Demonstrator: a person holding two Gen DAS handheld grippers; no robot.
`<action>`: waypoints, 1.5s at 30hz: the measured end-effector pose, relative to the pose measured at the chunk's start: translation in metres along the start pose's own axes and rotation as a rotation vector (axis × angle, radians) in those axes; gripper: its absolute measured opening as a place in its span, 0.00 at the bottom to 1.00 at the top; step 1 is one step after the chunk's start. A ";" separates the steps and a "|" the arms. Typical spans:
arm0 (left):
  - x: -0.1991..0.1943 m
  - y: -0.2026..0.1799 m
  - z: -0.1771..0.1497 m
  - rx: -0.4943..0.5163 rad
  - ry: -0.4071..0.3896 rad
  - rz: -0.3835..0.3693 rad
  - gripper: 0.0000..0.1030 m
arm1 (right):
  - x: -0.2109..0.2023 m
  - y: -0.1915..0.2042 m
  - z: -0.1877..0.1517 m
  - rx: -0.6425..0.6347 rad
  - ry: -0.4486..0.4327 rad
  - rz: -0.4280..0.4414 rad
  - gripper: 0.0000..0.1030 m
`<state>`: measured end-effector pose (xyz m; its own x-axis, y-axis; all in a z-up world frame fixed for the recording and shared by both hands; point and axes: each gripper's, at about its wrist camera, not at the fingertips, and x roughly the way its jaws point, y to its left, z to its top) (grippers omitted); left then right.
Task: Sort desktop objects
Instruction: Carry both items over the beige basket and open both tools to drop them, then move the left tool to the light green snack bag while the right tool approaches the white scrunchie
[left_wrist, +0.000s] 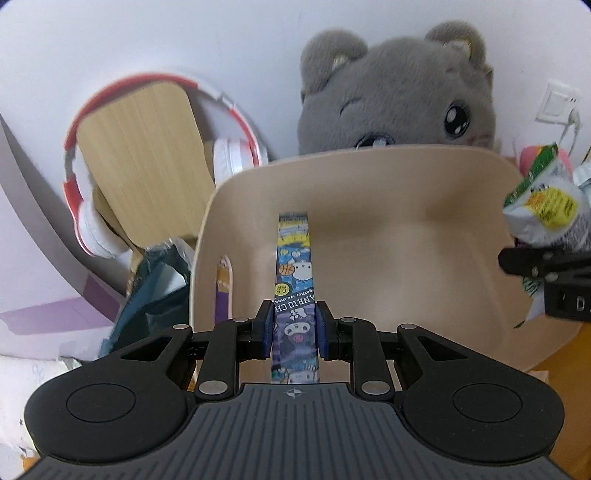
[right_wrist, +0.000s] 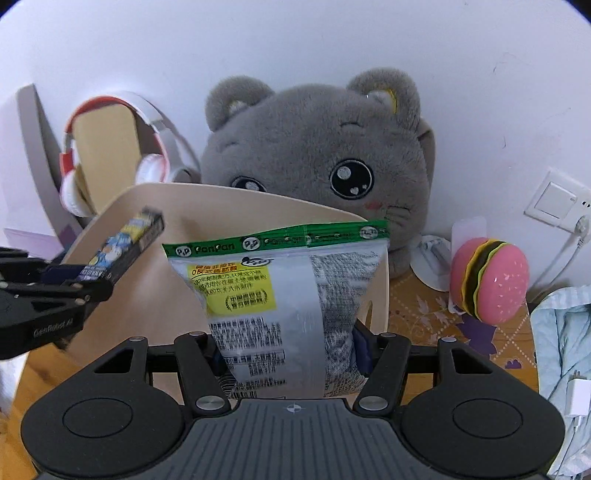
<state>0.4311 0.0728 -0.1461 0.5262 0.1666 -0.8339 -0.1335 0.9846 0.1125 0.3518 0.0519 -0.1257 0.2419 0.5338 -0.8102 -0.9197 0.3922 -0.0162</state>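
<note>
My left gripper (left_wrist: 294, 328) is shut on a long cartoon-printed pen box (left_wrist: 294, 258) and holds it over the open beige bin (left_wrist: 424, 236). The box also shows in the right wrist view (right_wrist: 125, 243), at the left, above the bin (right_wrist: 207, 206). My right gripper (right_wrist: 288, 350) is shut on a green-topped silver snack bag (right_wrist: 280, 280) and holds it upright at the bin's near side. The bag (left_wrist: 543, 206) and the right gripper's fingers (left_wrist: 532, 264) show at the right edge of the left wrist view.
A grey plush cat (right_wrist: 325, 162) sits behind the bin against the wall. Red-white headphones (left_wrist: 92, 206) hang on a wooden stand (left_wrist: 144, 155) at the left. A pink burger toy (right_wrist: 487, 280), a light cloth (right_wrist: 561, 339) and a wall socket (right_wrist: 557, 203) are at the right.
</note>
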 end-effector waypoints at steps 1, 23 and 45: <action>0.004 0.000 0.000 -0.003 0.007 0.001 0.22 | 0.003 0.000 0.001 -0.006 0.003 -0.007 0.57; 0.004 0.022 -0.011 -0.049 0.045 -0.053 0.60 | 0.026 0.017 0.002 -0.048 0.066 -0.016 0.98; -0.093 0.040 -0.060 -0.095 -0.141 -0.089 0.72 | -0.060 0.003 -0.062 -0.042 -0.042 0.011 1.00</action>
<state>0.3269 0.0940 -0.0964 0.6510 0.0918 -0.7535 -0.1570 0.9875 -0.0154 0.3155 -0.0261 -0.1133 0.2440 0.5691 -0.7852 -0.9342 0.3553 -0.0328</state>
